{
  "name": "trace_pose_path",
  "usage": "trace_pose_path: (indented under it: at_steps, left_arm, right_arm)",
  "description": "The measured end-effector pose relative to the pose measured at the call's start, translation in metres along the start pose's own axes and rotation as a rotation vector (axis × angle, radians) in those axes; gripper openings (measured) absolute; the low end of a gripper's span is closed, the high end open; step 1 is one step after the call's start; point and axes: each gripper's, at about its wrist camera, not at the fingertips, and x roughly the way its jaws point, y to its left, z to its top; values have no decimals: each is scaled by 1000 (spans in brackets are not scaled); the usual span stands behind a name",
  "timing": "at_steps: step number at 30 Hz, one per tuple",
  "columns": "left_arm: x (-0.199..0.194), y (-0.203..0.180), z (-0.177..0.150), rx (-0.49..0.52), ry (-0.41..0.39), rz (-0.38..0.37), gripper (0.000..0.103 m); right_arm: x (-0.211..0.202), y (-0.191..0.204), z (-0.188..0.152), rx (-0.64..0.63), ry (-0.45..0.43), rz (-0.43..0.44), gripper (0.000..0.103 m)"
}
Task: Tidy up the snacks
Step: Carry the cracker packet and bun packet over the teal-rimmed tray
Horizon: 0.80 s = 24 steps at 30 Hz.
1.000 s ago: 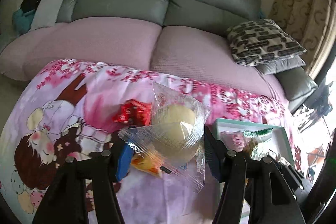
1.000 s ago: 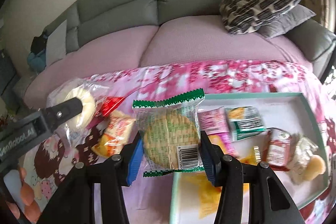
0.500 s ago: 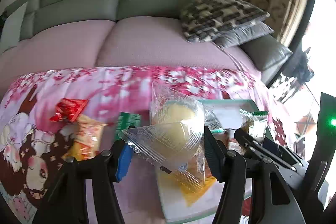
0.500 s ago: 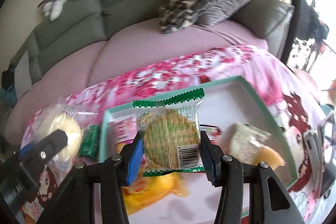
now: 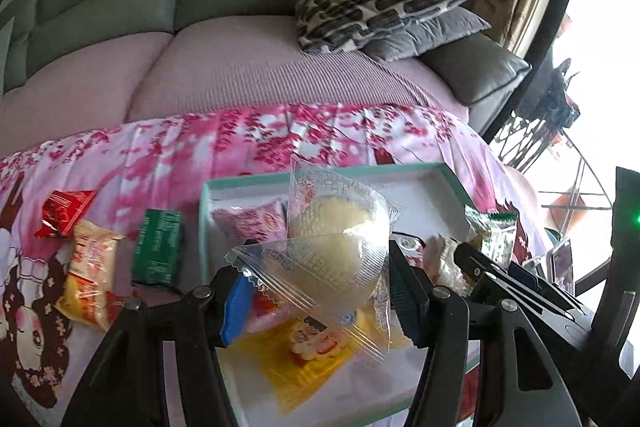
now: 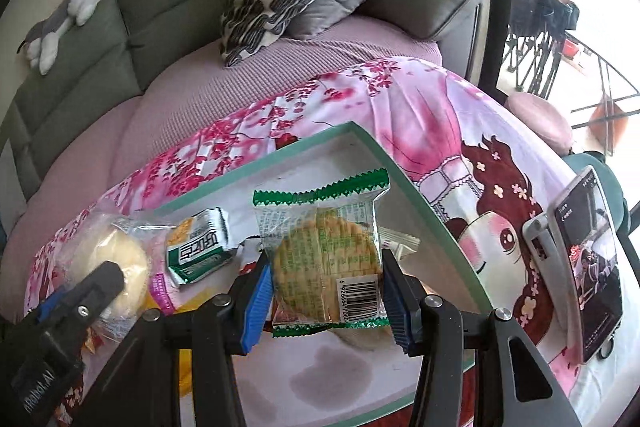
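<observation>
With several packets already lying in the teal tray, my left gripper clamps a wrapped sponge cake and my right gripper a green-edged cracker packet, both frame-centre above it; three snacks remain lower left on the cloth.

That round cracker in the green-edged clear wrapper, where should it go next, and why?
Probably lower it and let go: the right gripper holds the round cracker in its green-edged clear wrapper above the shallow teal-rimmed white tray, where other snacks already lie.
</observation>
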Motion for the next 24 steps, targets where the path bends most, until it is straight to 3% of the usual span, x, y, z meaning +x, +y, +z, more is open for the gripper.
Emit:
trace_pose_path:
  at_steps: [24]
  left_arm:
    - [14,-7,-1,10,17,-8,63]
  right_arm:
    - [7,0,1,6,26,-4,53]
